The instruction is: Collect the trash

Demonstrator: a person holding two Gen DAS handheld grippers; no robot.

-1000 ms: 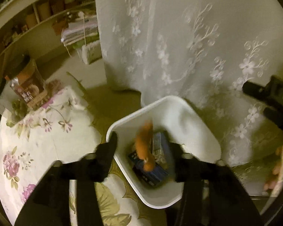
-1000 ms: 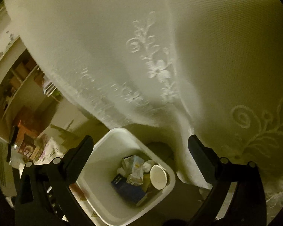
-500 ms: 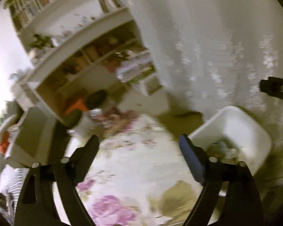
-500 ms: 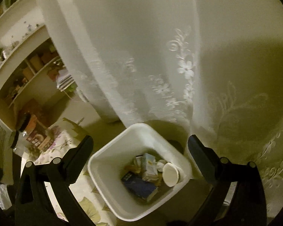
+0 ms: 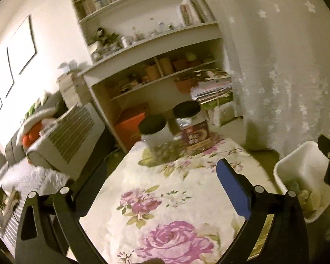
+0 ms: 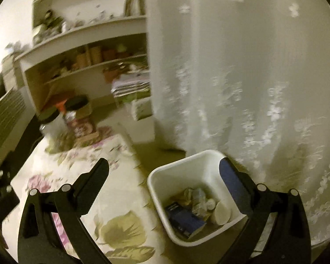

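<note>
Room: living space with white shelves (image 5: 156, 66) full of books, pots and stacked papers along the far wall, and an embroidered white curtain (image 6: 242, 77) hanging to the floor on the right.
Surface: floral cloth (image 5: 165, 198) covers it; the near and middle parts show no loose litter in either view.
Far edge of the surface: two black-lidded jars (image 5: 187, 121) stand side by side, out of the working area and probably kept goods, not trash.
Bin: white plastic bin (image 6: 165, 200) sits on the floor just off the right edge of the surface, close against the curtain, so things can be dropped into it straight off that edge.
Trash: collected pieces lie in the bottom of the bin: a dark blue box (image 6: 184, 220), crumpled wrappers and a white cup (image 6: 222, 213) on its side.
Left gripper (image 5: 160, 176): fingers spread wide with nothing between them, held over the middle of the surface and facing the jars, as if looking for anything left.
Right gripper (image 6: 162, 171): also spread and empty, held above the gap between the right edge of the surface and the bin, its right finger over the bin's rim.
Progress: judging by the bare cloth and filled bin, collecting seems nearly or fully done.
</note>
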